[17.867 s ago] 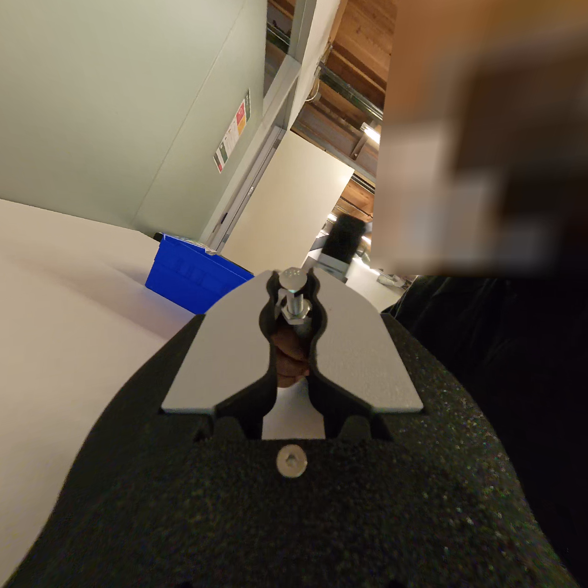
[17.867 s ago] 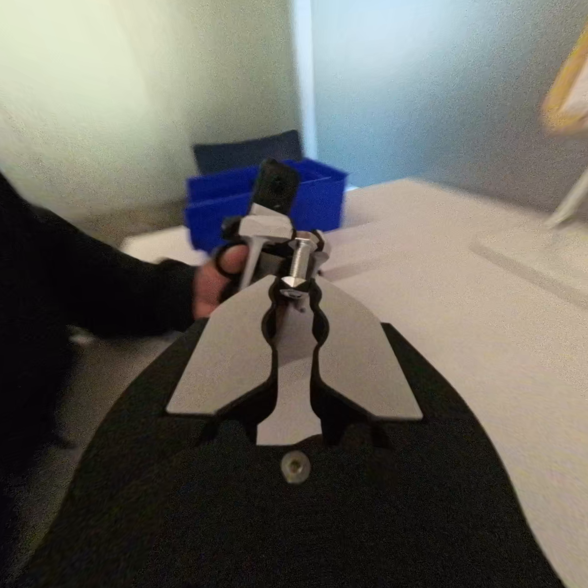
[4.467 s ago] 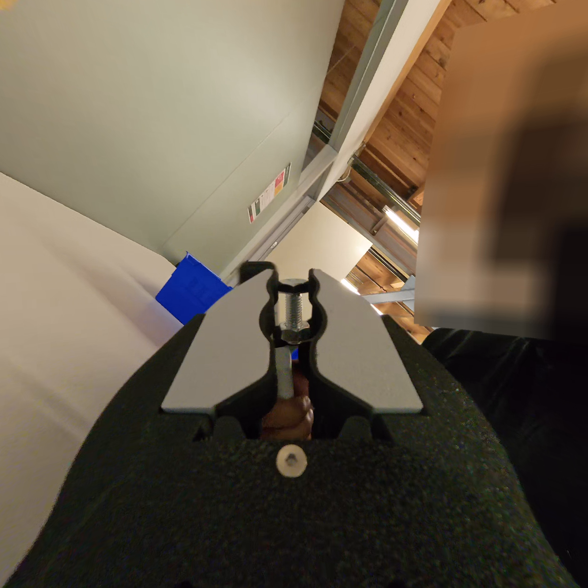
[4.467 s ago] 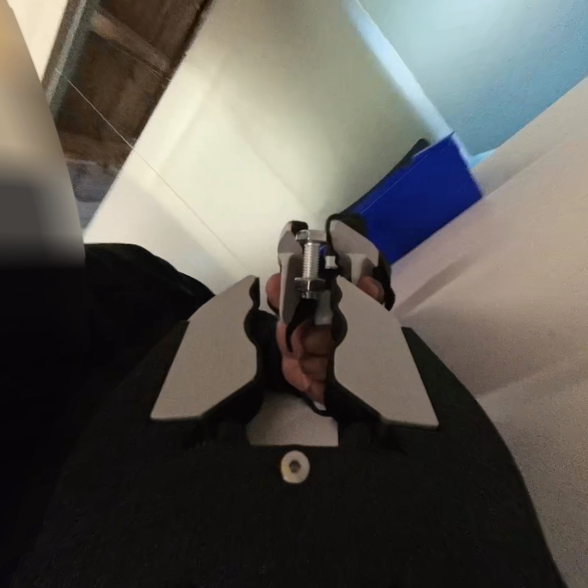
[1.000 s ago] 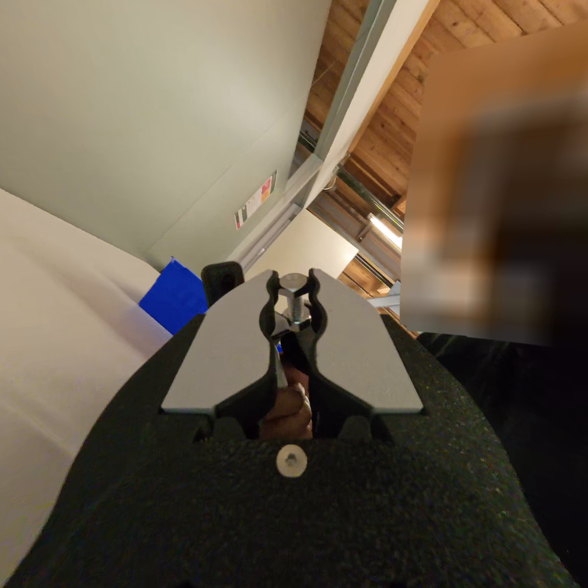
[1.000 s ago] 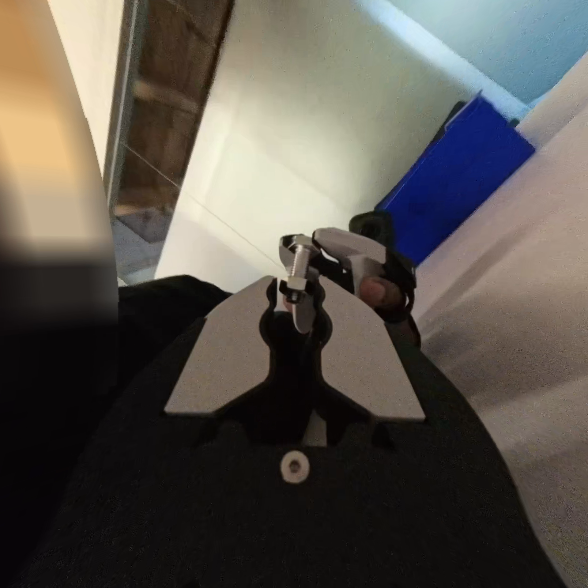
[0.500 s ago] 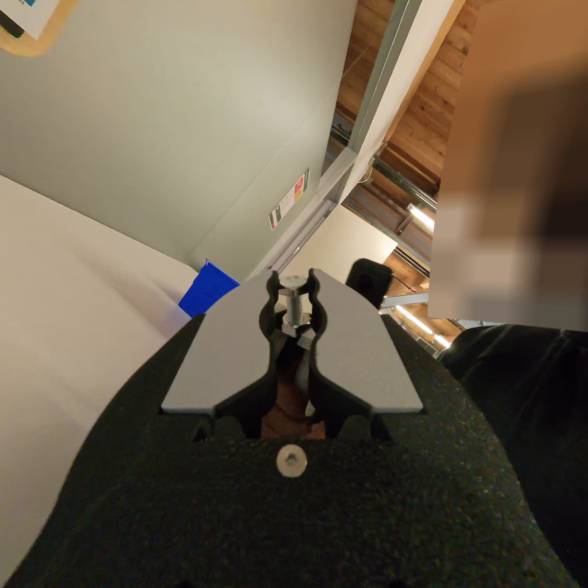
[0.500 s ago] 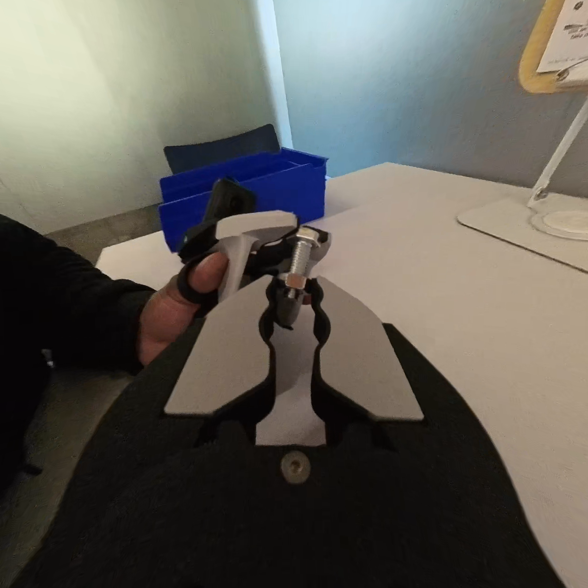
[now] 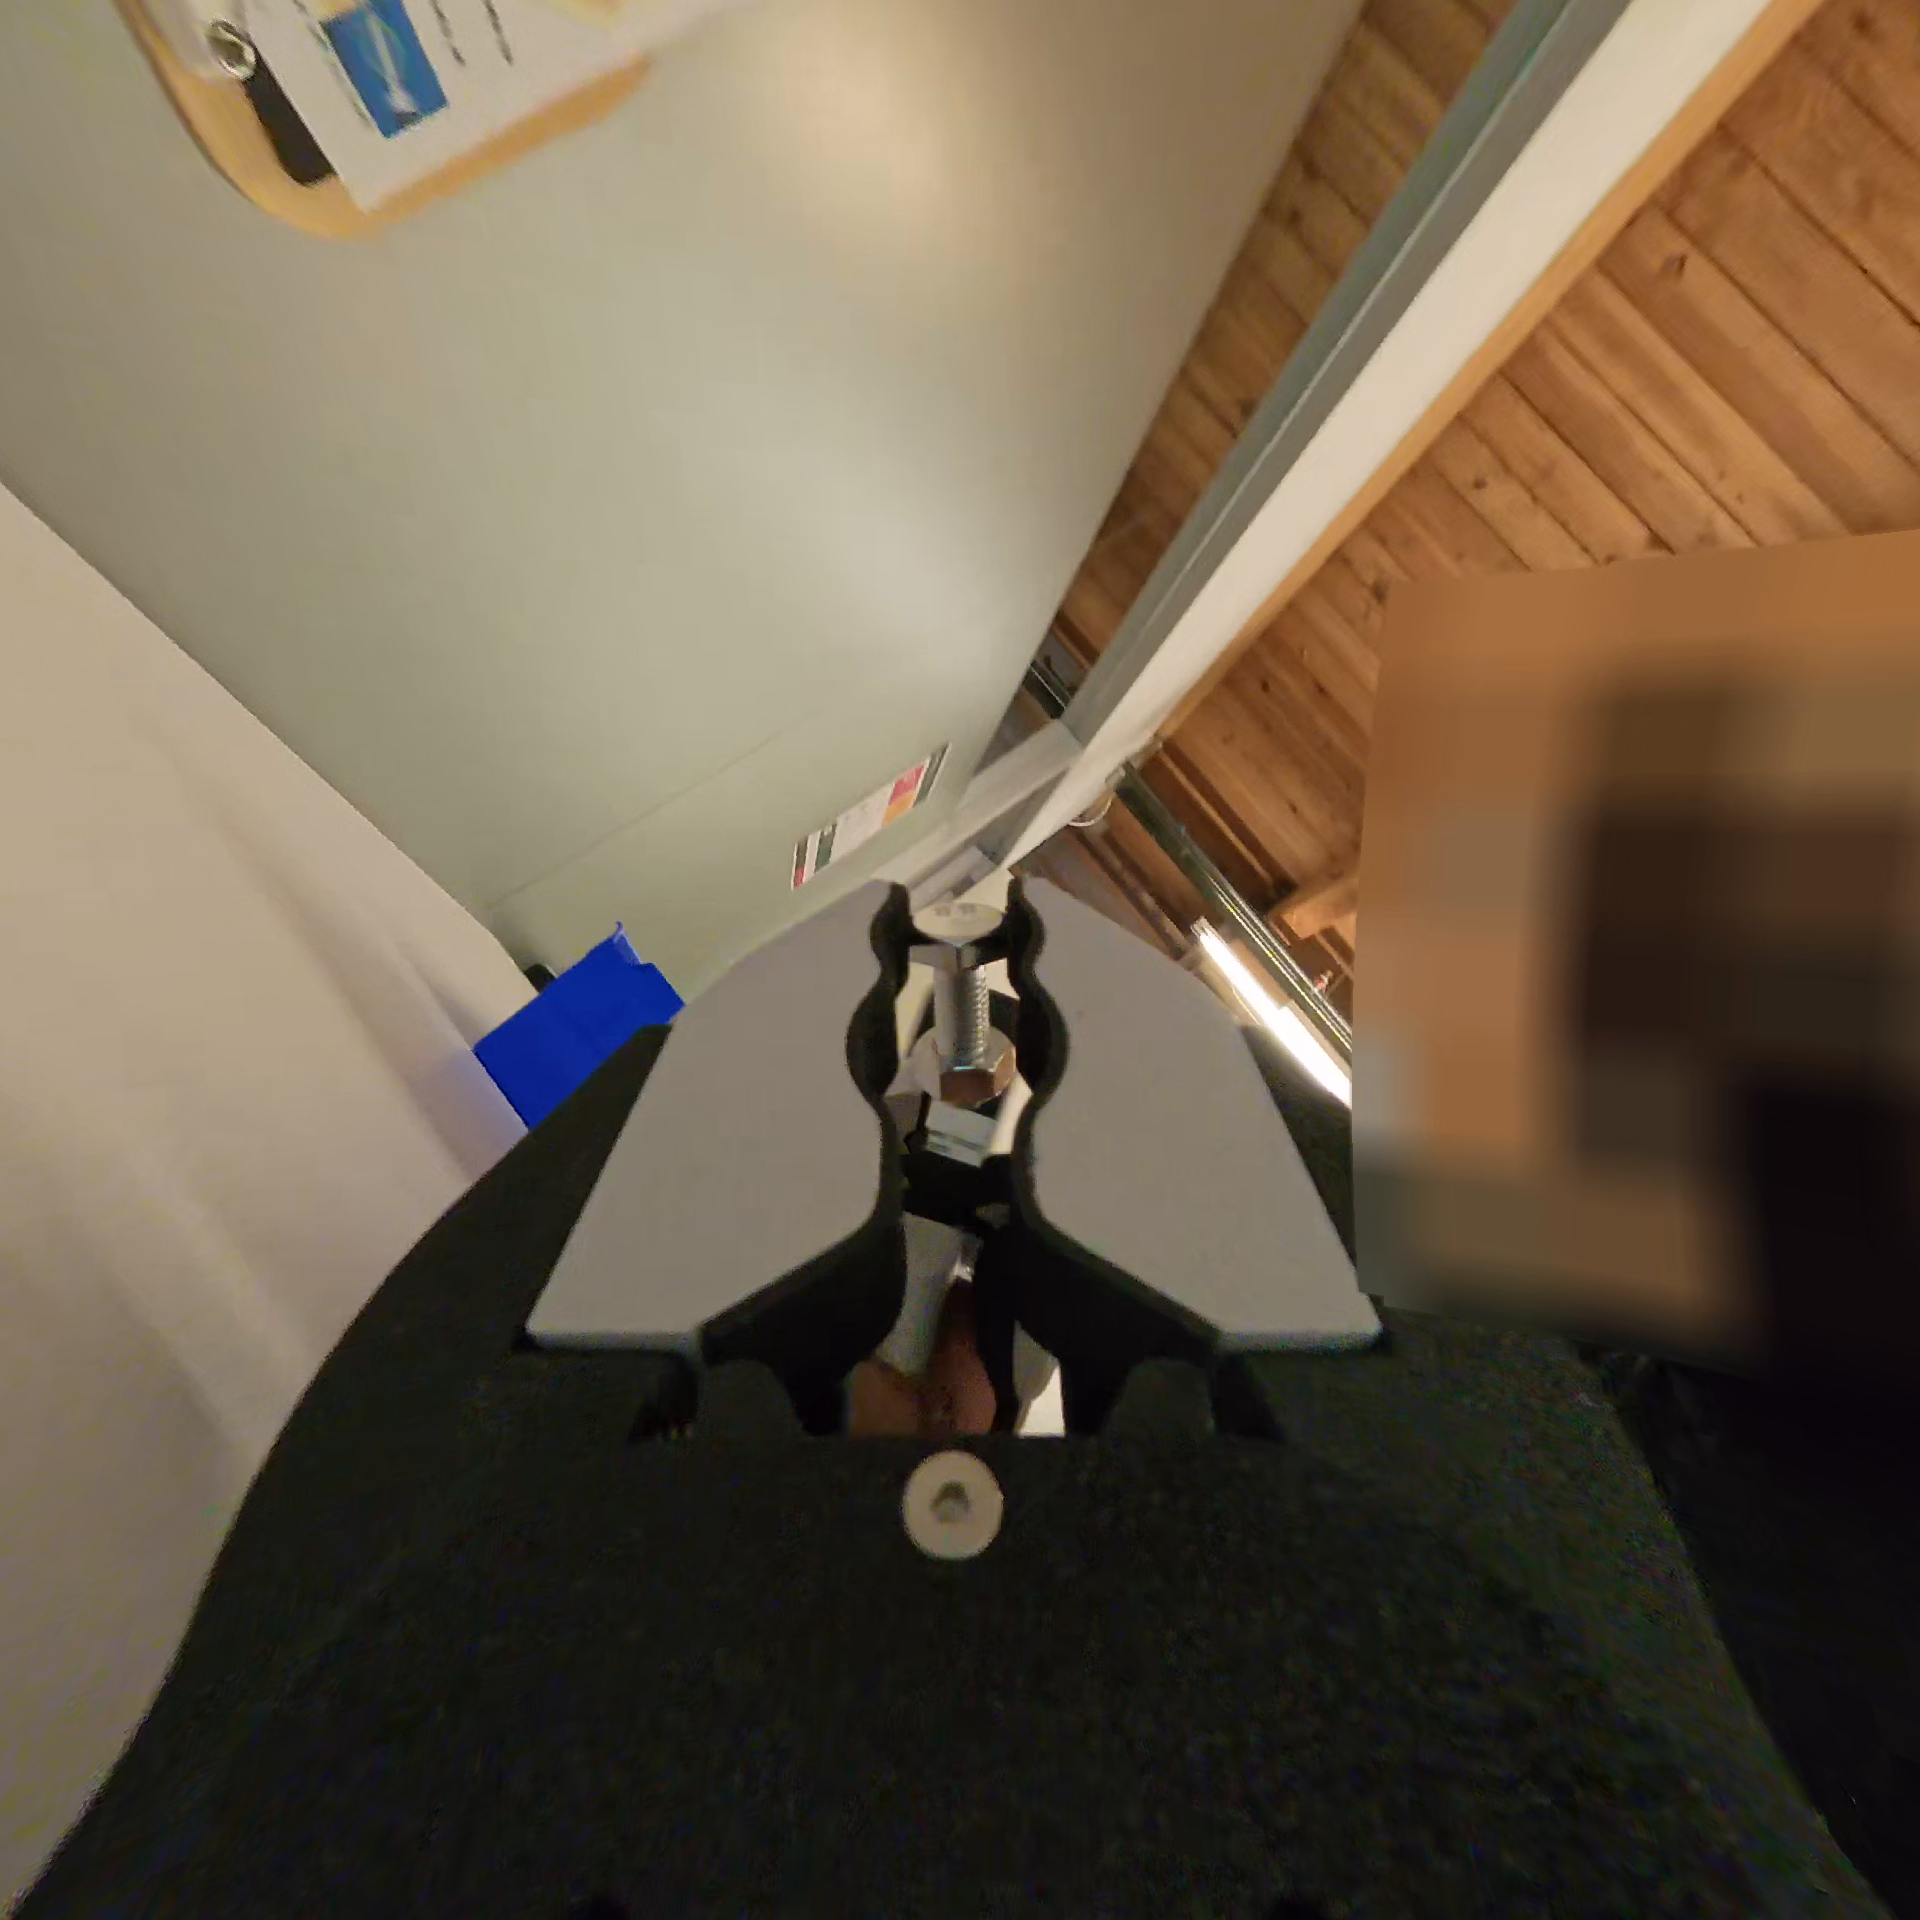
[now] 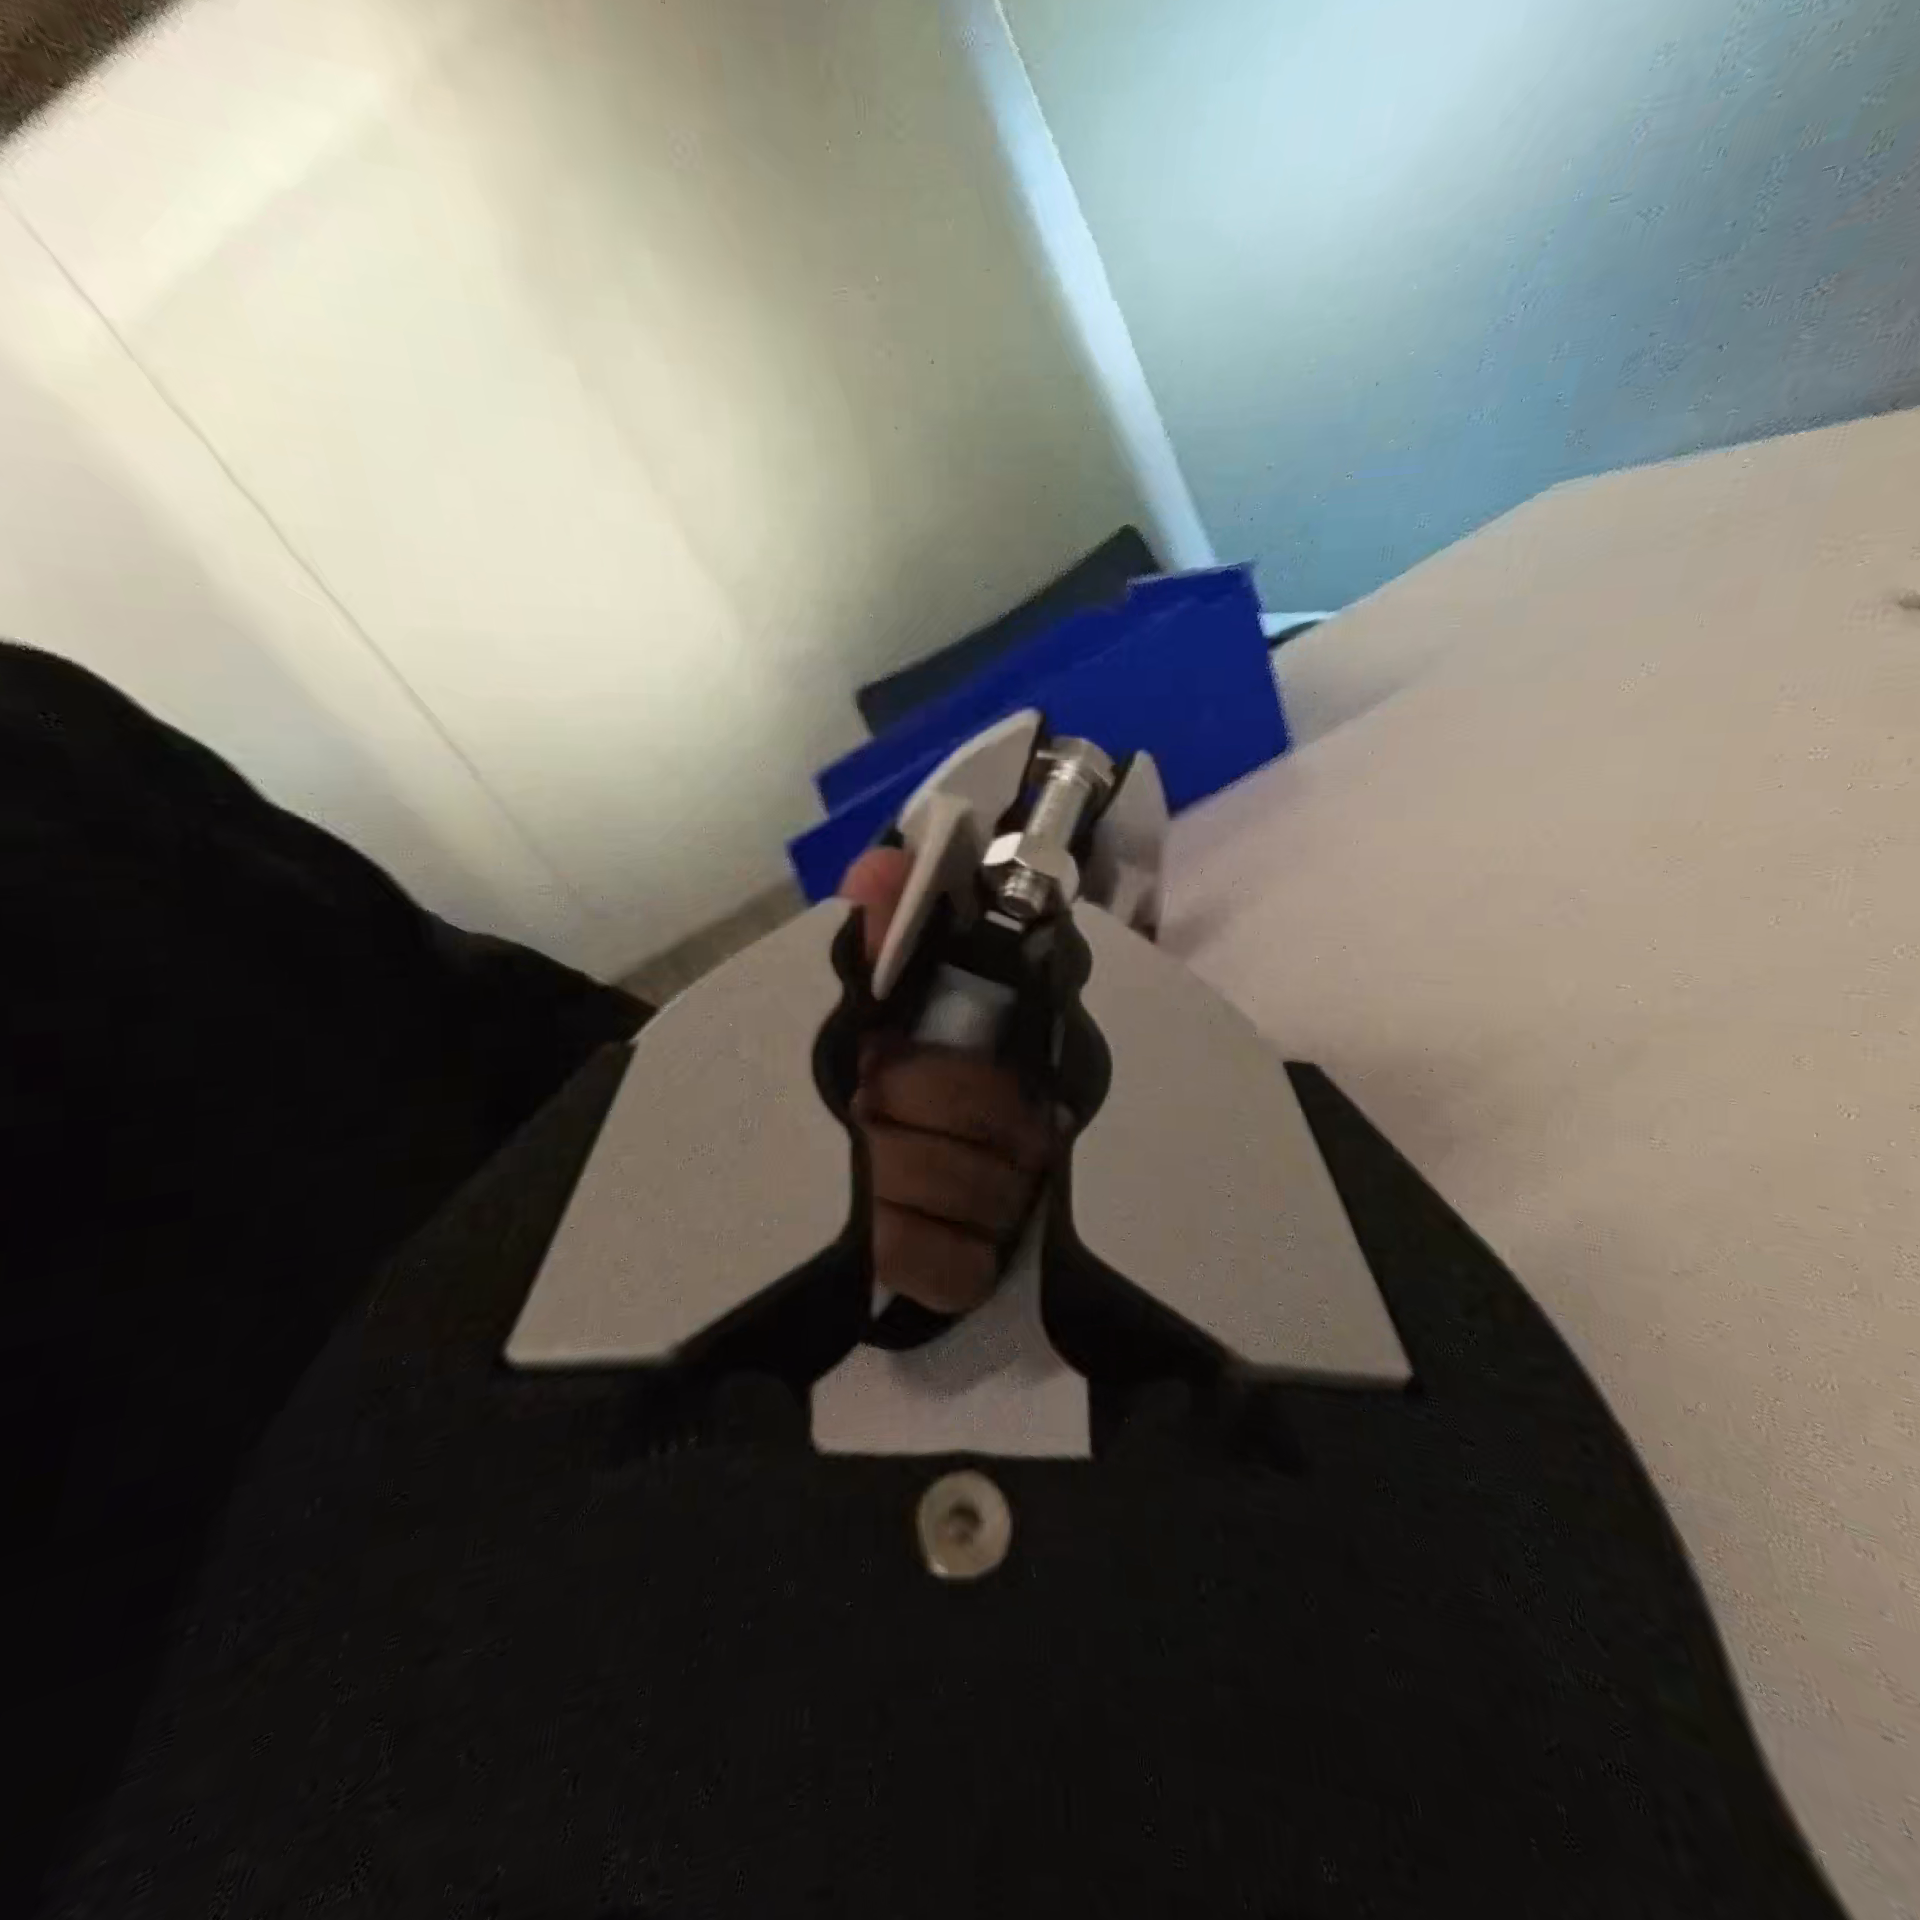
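Observation:
My left gripper (image 9: pixel 956 920) is shut on the hex head of a silver bolt (image 9: pixel 964 992) and holds it in the air. A hex nut (image 9: pixel 974 1075) sits on the bolt's thread, near its free end. In the right wrist view the left gripper (image 10: pixel 1060 790) points toward the camera with the bolt (image 10: pixel 1055 821) and nut (image 10: pixel 1029 862). My right gripper (image 10: pixel 961 945) is open. Its fingertips stand on either side of the nut end of the bolt and do not press on it. Part of the right gripper's grey plate (image 9: pixel 914 1288) shows behind the left jaws.
A blue bin (image 10: pixel 1143 675) stands at the far end of the white table (image 10: pixel 1558 935); it also shows in the left wrist view (image 9: pixel 577 1023). The person's hand (image 10: pixel 935 1174) and black sleeve (image 10: pixel 208 935) are close. A clipboard (image 9: pixel 384 94) is at the upper left.
My right gripper was shut on the nut half a second ago; its jaws have now spread and let it go. Both grippers have tilted. The left gripper still grips the bolt head.

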The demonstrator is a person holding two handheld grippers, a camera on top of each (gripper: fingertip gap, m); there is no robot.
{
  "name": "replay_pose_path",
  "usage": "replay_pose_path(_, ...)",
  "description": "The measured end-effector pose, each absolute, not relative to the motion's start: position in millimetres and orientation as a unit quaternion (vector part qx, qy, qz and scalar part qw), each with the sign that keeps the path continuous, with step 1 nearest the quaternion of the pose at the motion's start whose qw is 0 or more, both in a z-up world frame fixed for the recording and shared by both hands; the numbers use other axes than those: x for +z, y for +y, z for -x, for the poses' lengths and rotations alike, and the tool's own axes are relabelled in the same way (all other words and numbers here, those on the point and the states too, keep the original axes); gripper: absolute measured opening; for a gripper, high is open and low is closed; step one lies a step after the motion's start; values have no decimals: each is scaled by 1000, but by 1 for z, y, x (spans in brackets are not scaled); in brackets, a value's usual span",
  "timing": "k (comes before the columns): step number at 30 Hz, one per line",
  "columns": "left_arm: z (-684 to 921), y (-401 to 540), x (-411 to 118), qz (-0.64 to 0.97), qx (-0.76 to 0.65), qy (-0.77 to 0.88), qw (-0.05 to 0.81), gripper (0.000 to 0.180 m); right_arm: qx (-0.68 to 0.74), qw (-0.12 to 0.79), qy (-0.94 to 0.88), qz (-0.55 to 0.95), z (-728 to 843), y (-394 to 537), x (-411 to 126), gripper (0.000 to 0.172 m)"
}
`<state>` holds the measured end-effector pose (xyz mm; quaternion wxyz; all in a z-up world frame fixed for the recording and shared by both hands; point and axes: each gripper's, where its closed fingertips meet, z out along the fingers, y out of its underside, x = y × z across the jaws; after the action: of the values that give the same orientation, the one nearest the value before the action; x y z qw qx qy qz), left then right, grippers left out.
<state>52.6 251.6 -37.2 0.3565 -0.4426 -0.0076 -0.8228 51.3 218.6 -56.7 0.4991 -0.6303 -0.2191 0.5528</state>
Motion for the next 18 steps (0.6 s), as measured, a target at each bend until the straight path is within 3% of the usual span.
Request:
replay_pose_path(4, -51, 254, -39, 451, -814, -14, 367, 17, 391, 559, -267, 680, -48, 228, -75, 37)
replay_pose_path(11, -63, 238, -33, 462, -792, 55, 396, 17, 434, 534, -232, 688, -44, 224, -67, 43)
replay_pose_path(14, -67, 231, -32, 466, -785, 79, 401, 17, 442, 537, -245, 676, -44, 217, -60, 21)
replay_pose_path(18, -71, 225, -29, 467, -779, 111, 404, 17, 390, 555, -265, 685, -50, 214, -58, 18)
